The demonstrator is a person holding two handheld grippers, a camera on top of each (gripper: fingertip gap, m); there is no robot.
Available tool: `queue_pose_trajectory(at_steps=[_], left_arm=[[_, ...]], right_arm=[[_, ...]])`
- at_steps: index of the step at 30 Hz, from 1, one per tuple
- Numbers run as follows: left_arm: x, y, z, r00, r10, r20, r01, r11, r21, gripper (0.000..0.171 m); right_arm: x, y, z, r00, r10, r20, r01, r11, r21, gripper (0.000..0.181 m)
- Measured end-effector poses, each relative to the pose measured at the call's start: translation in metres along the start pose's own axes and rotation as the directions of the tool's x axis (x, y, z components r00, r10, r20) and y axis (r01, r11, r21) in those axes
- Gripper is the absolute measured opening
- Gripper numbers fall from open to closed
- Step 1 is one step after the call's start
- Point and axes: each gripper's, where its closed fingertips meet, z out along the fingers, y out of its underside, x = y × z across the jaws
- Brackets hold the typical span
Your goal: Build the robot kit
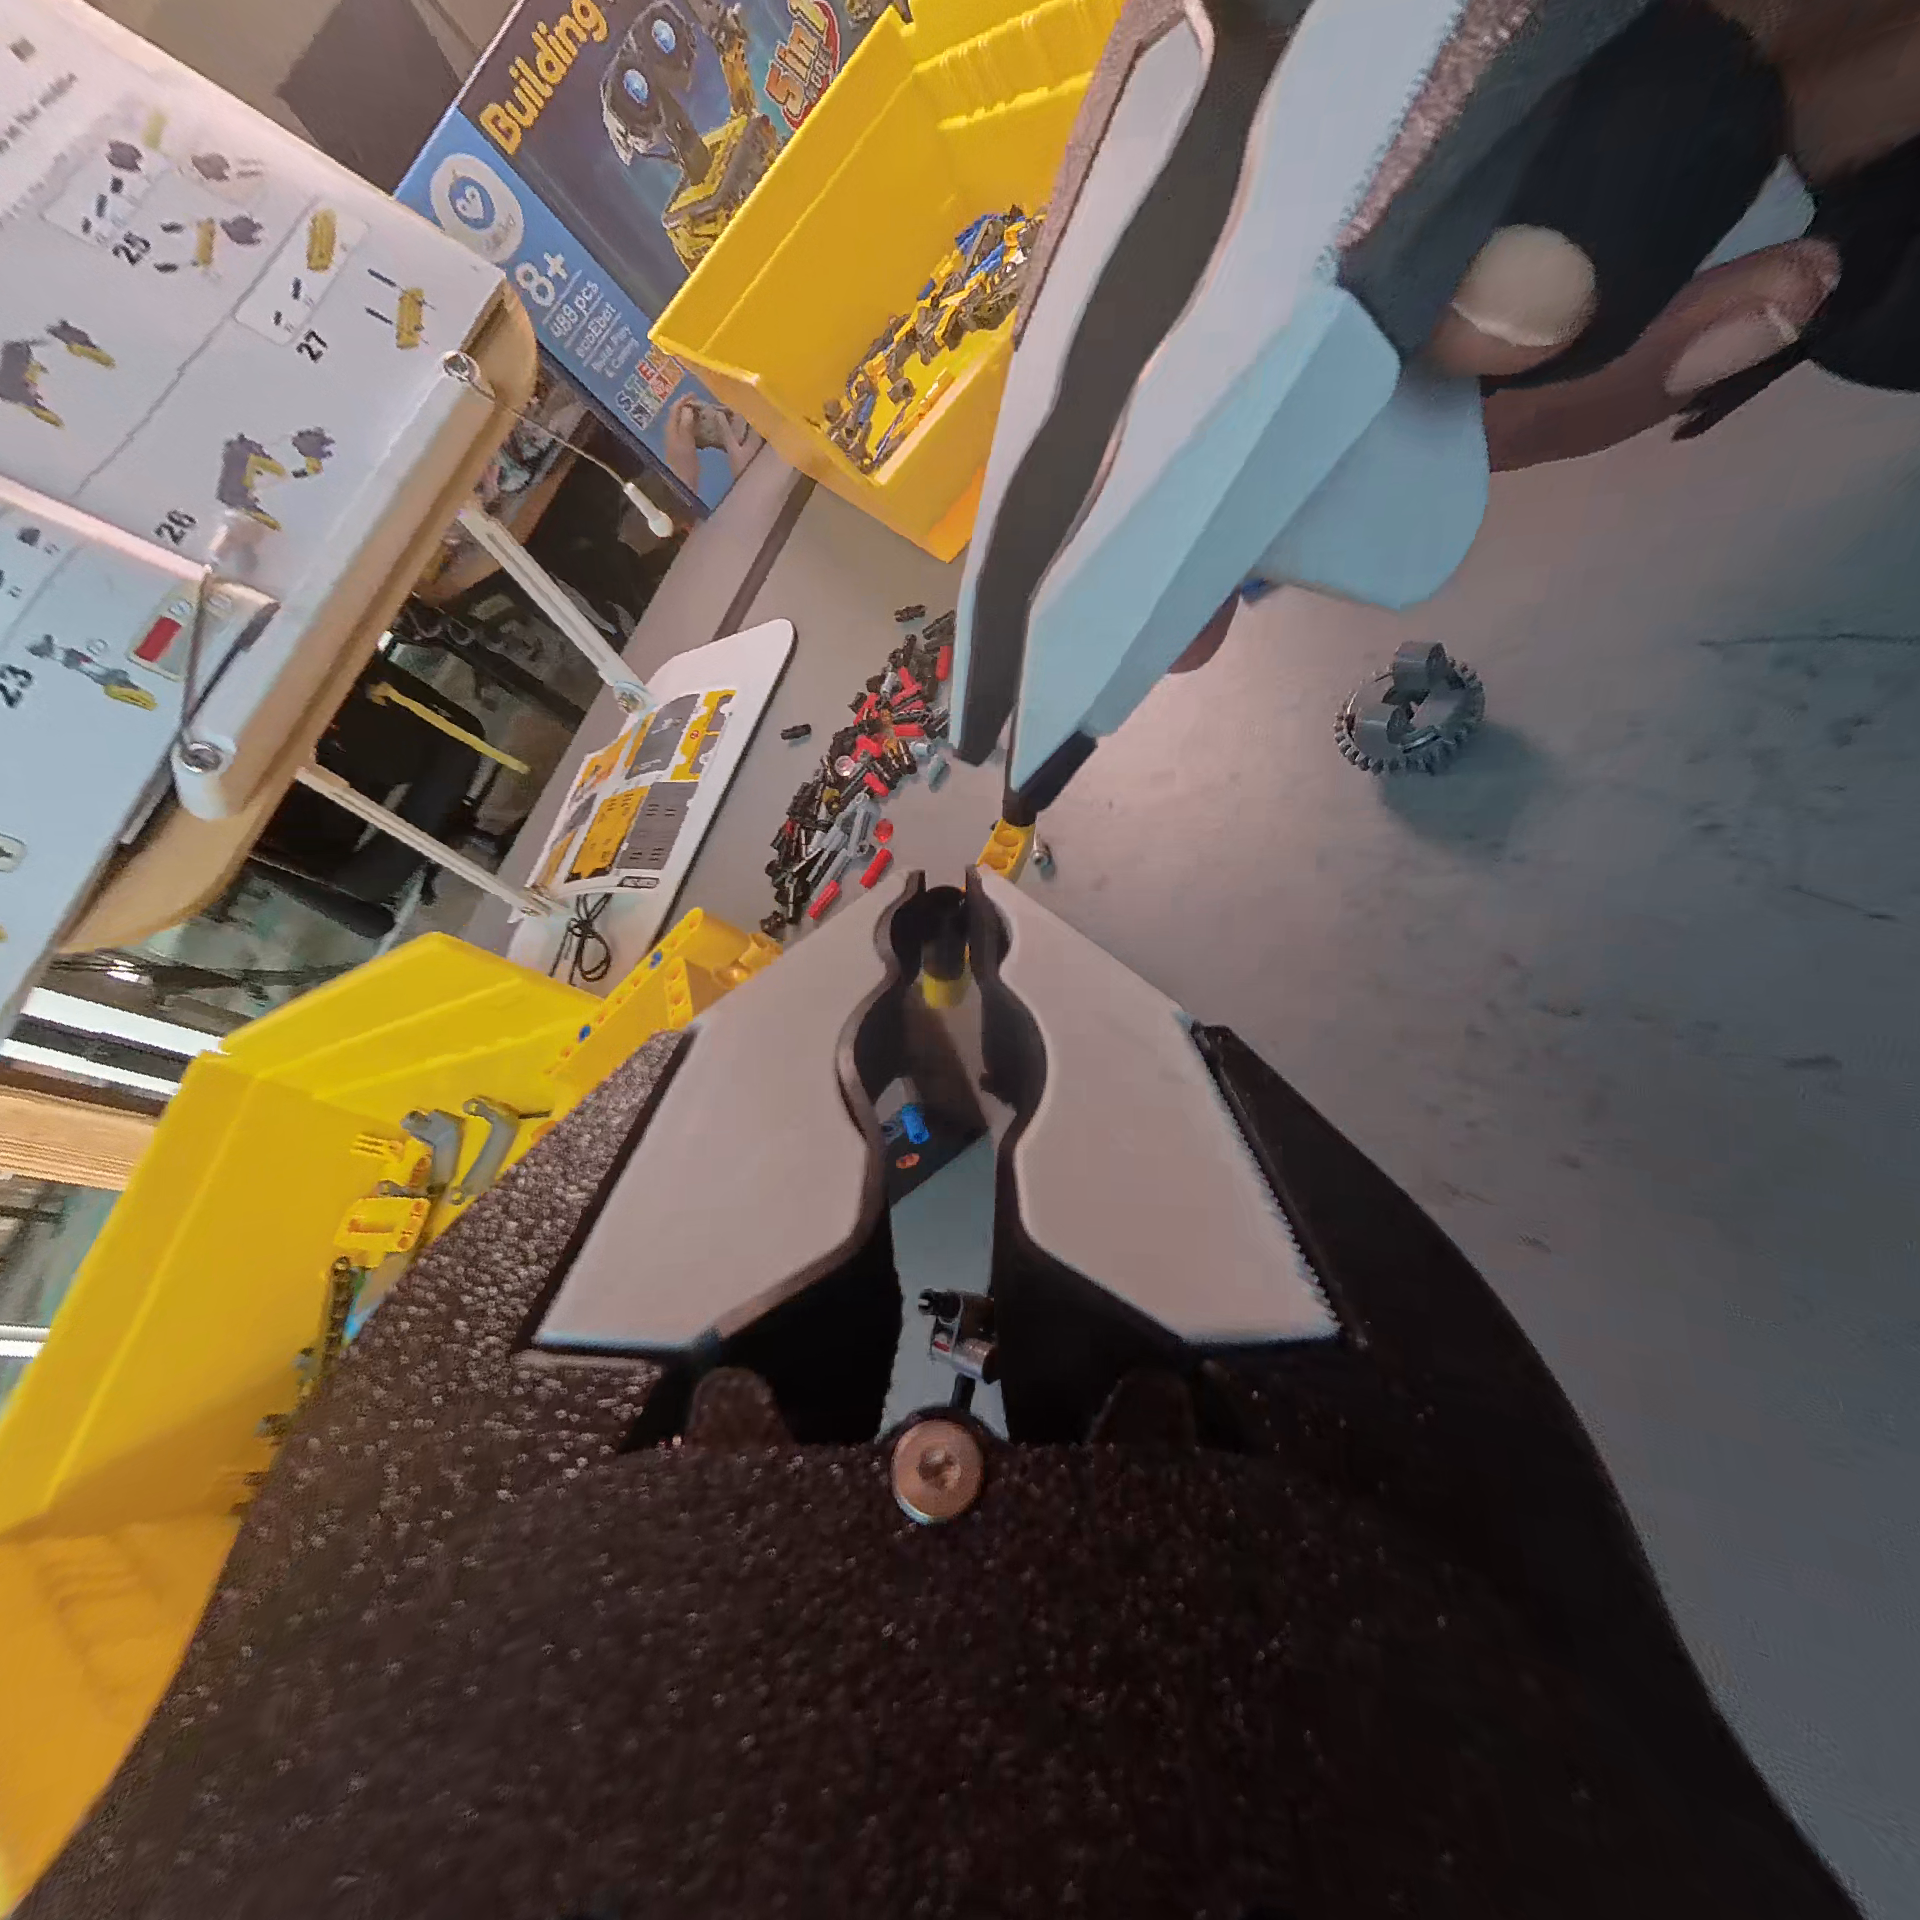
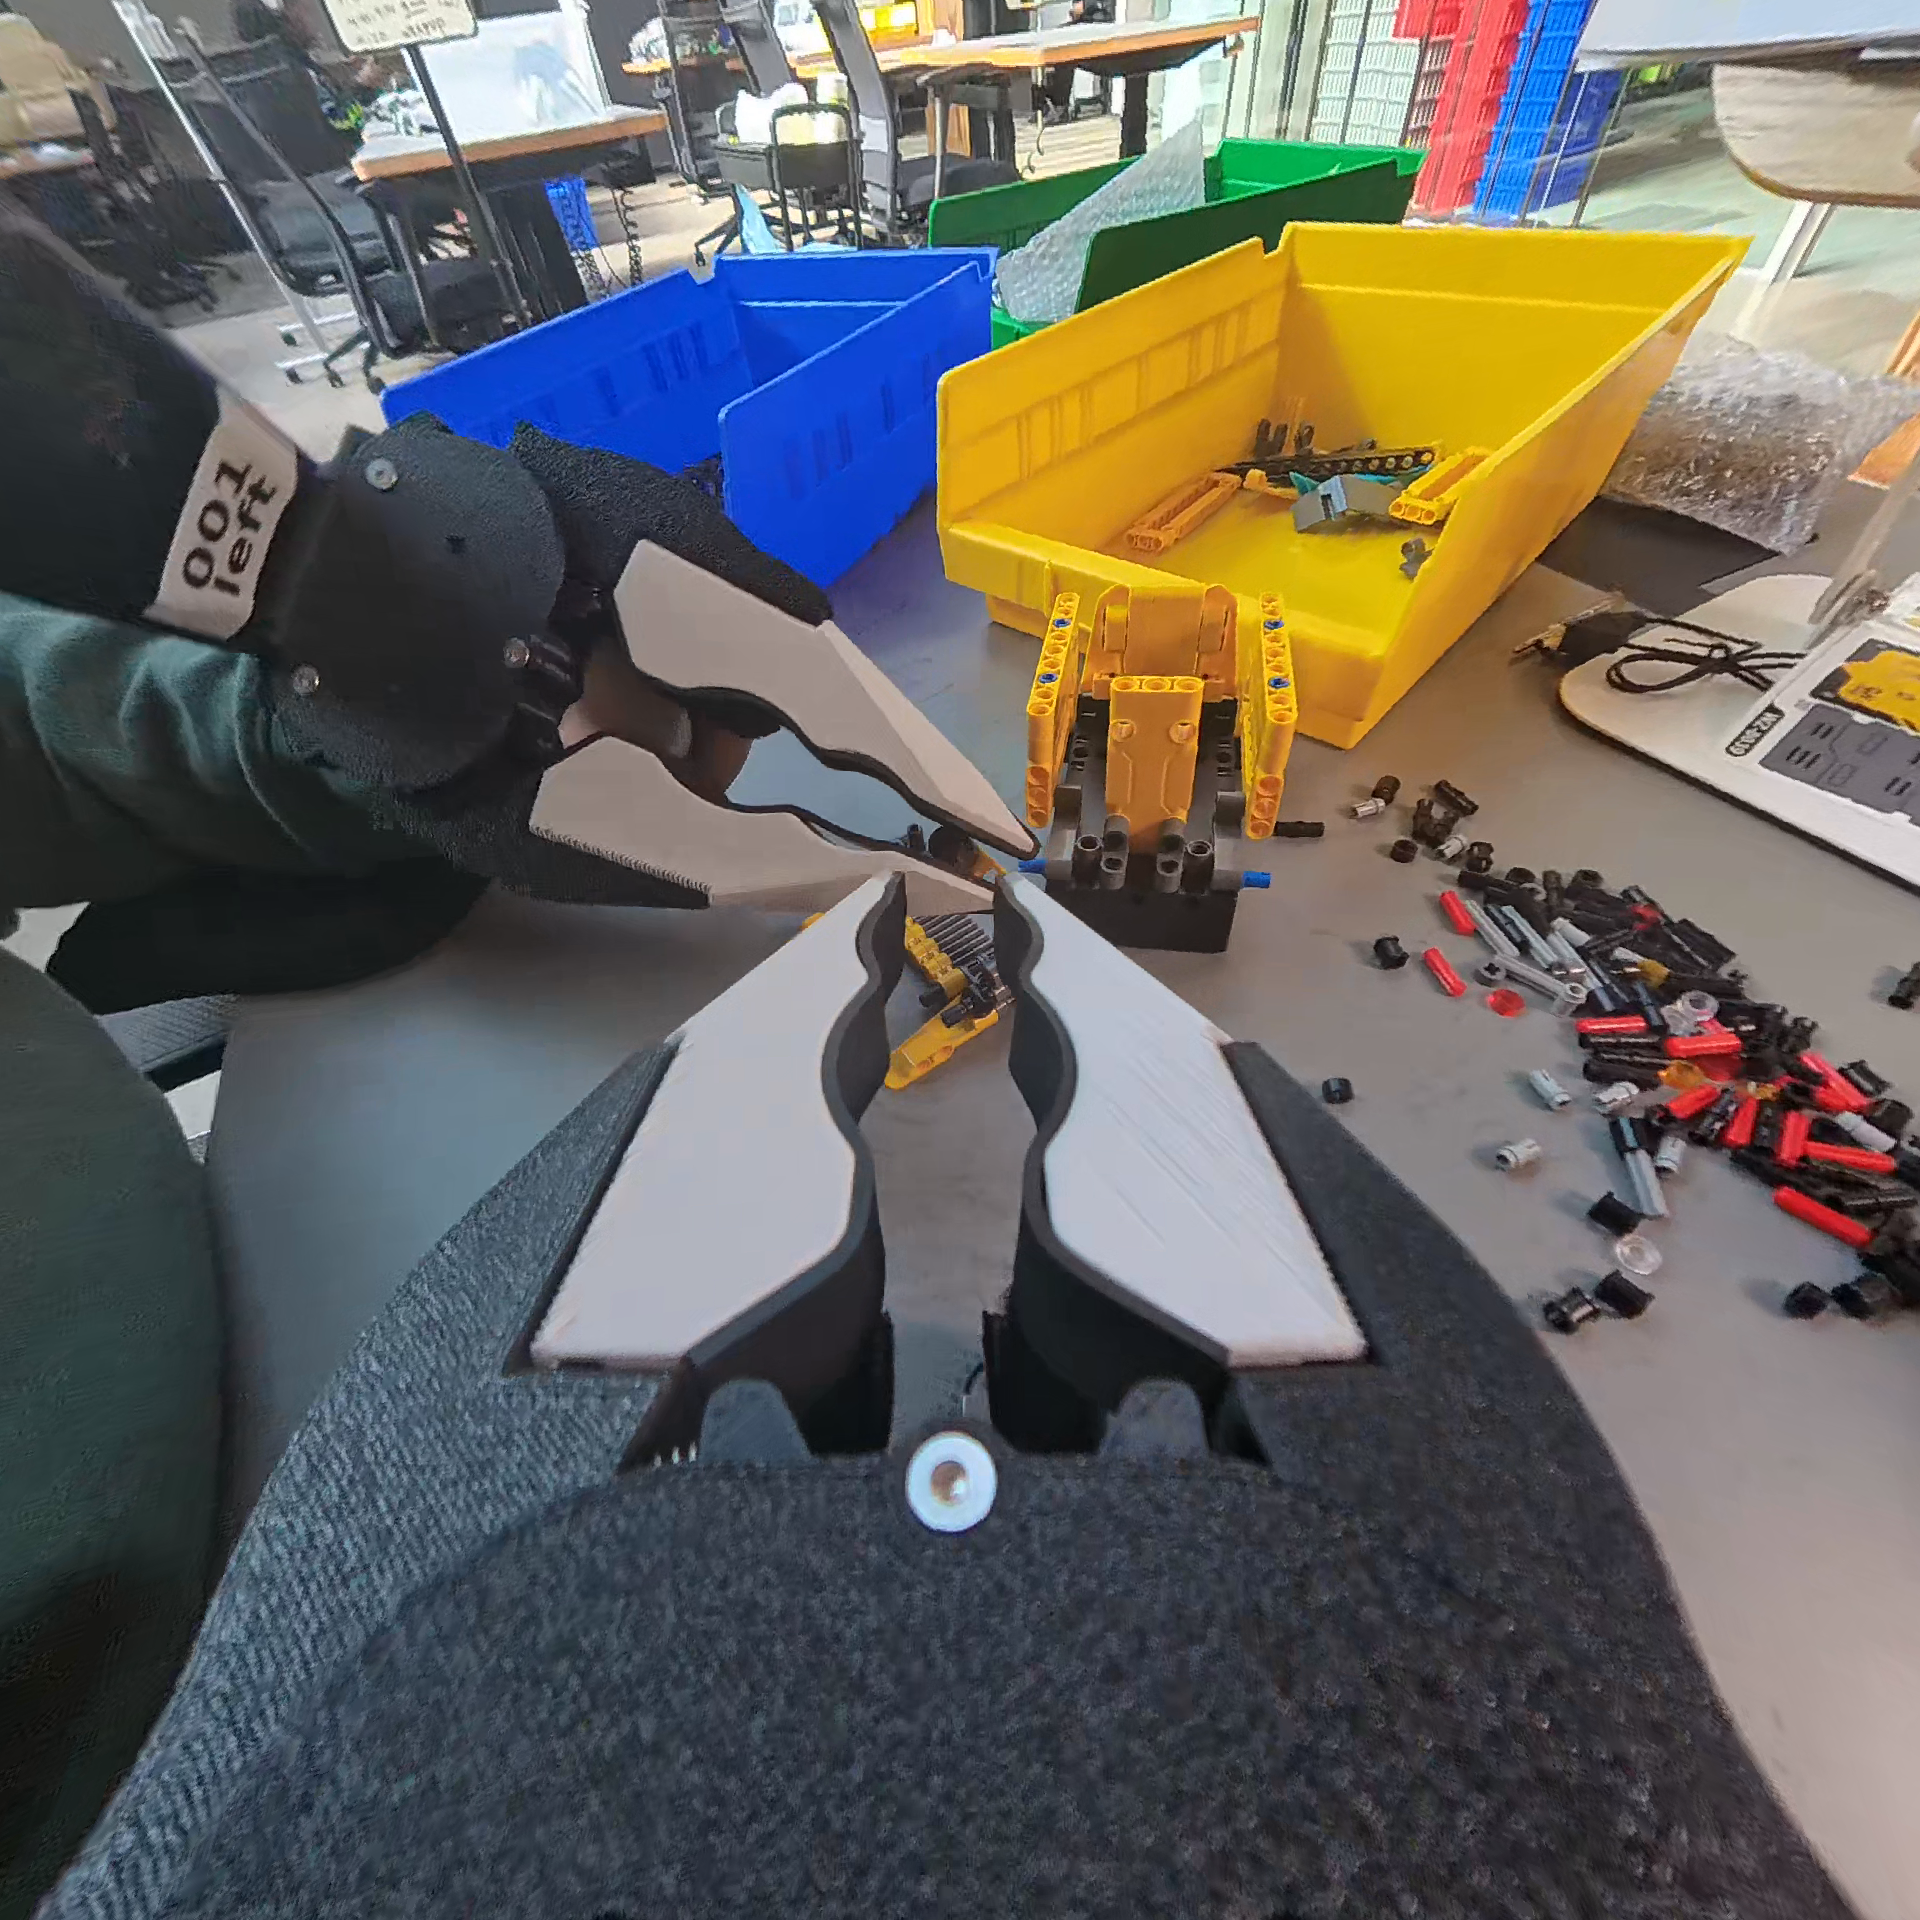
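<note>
Grey table (image 2: 1558, 1558) bearing, beyond the grippers, a yellow bin (image 2: 1351, 416) and, before it, the landmark: a yellow-and-black brick model (image 2: 1153, 769). Right of the model, a scatter of red and black pins (image 2: 1714, 1060). Left of the model, left gripper (image 1: 943, 894), nearly closed on a small black-and-yellow piece (image 1: 943, 977). Just before the model, right gripper (image 2: 948, 894), slightly parted, empty, above a yellow subassembly (image 2: 951, 997).

Open-plan office: desks (image 2: 520, 145), swivel chairs (image 2: 312, 260), stacked parts bins (image 2: 1496, 94).

Desks (image 2: 520, 140), office chairs (image 2: 883, 135) behind
</note>
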Motion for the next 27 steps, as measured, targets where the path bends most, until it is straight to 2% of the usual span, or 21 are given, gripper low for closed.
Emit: queue_pose_trajectory(at_steps=[2, 6, 9, 11, 13, 15, 17, 19, 20, 21, 23, 24, 25, 27], left_arm=[[0.001, -0.001, 0.000, 0.998, 0.064, 0.026, -0.064, 0.998, -0.004, 0.006], [-0.003, -0.004, -0.003, 0.992, 0.106, 0.064, -0.106, 0.994, -0.001, 0.006], [-0.003, -0.008, -0.005, 0.989, 0.125, 0.082, -0.126, 0.992, 0.012, 0.006], [-0.002, -0.010, -0.005, 0.985, 0.147, 0.090, -0.149, 0.989, 0.015, 0.006], [-0.001, -0.013, -0.006, 0.980, 0.171, 0.102, -0.174, 0.984, 0.020, 0.006], [0.000, -0.014, -0.007, 0.978, 0.179, 0.106, -0.182, 0.983, 0.024, 0.006], [0.006, -0.015, -0.006, 0.989, 0.141, 0.046, -0.143, 0.988, 0.049, 0.008], [0.024, -0.021, -0.010, 0.988, -0.004, -0.154, 0.022, 0.993, 0.117, 0.033], [0.029, -0.027, -0.015, 0.958, -0.109, -0.266, 0.151, 0.978, 0.143, 0.041], [0.030, -0.036, -0.023, 0.896, -0.222, -0.385, 0.300, 0.941, 0.156, 0.046], [0.022, -0.055, -0.043, 0.679, -0.404, -0.613, 0.593, 0.794, 0.134, 0.048], [0.013, -0.059, -0.048, 0.563, -0.475, -0.677, 0.703, 0.706, 0.089, 0.048], [0.007, -0.058, -0.051, 0.454, -0.524, -0.720, 0.773, 0.634, 0.026, 0.047], [0.005, -0.057, -0.056, 0.279, -0.548, -0.789, 0.840, 0.537, -0.076, 0.045]], right_arm=[[0.004, -0.002, -0.001, 1.000, 0.004, -0.021, -0.004, 1.000, -0.001, 0.016], [0.039, -0.001, -0.016, 0.978, -0.094, -0.188, 0.087, 0.995, -0.046, 0.017], [0.036, 0.015, -0.012, 0.991, -0.042, -0.126, 0.028, 0.993, -0.111, 0.021], [0.031, 0.017, -0.007, 0.991, -0.070, -0.114, 0.057, 0.992, -0.112, 0.018], [0.030, 0.016, -0.005, 0.984, -0.122, -0.129, 0.106, 0.987, -0.120, 0.007], [0.030, 0.018, -0.003, 0.981, -0.147, -0.125, 0.130, 0.982, -0.140, 0.007], [0.031, 0.018, -0.004, 0.975, -0.180, -0.129, 0.162, 0.977, -0.140, 0.007], [0.030, 0.014, -0.008, 0.953, -0.288, -0.097, 0.276, 0.953, -0.121, 0.007], [0.024, 0.011, -0.011, 0.927, -0.371, -0.057, 0.365, 0.926, -0.094, 0.007], [0.018, 0.009, -0.015, 0.888, -0.460, -0.018, 0.458, 0.887, -0.058, 0.007], [0.006, 0.006, -0.023, 0.824, -0.565, 0.052, 0.565, 0.825, 0.008, 0.007], [0.001, 0.002, -0.027, 0.813, -0.577, 0.080, 0.576, 0.817, 0.038, 0.007], [-0.005, -0.003, -0.031, 0.802, -0.588, 0.103, 0.583, 0.809, 0.072, 0.007], [-0.020, -0.014, -0.039, 0.770, -0.617, 0.160, 0.602, 0.787, 0.135, 0.007]])
